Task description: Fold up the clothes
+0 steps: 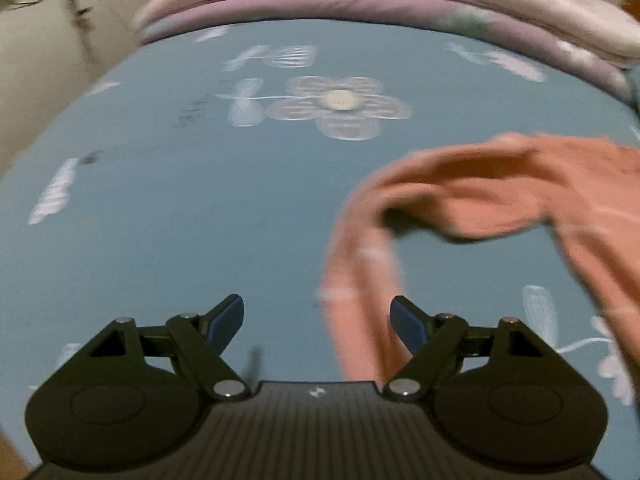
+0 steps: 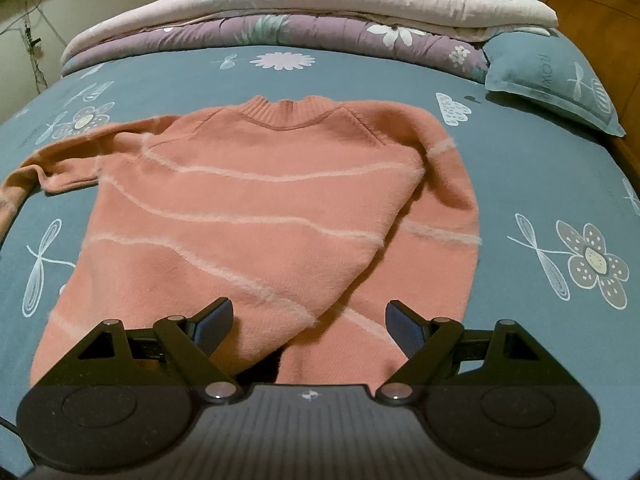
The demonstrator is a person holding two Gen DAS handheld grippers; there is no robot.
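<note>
The sweater point(image 2: 256, 216) lies flat on the bed point(image 2: 540, 184), right sleeve point(image 2: 436, 216) turned down along the body, left sleeve point(image 1: 460, 196) flung outward. Both hand-held grippers, left point(image 1: 318, 326) and right point(image 2: 308, 326), are spread and empty; folding looks partway at most.

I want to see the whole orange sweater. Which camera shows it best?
The right wrist view shows it best: the orange sweater lies spread on the blue bed sheet, sharp, with collar, body and both sleeves visible. The left wrist view shows only one blurry sleeve at the right edge.
</note>
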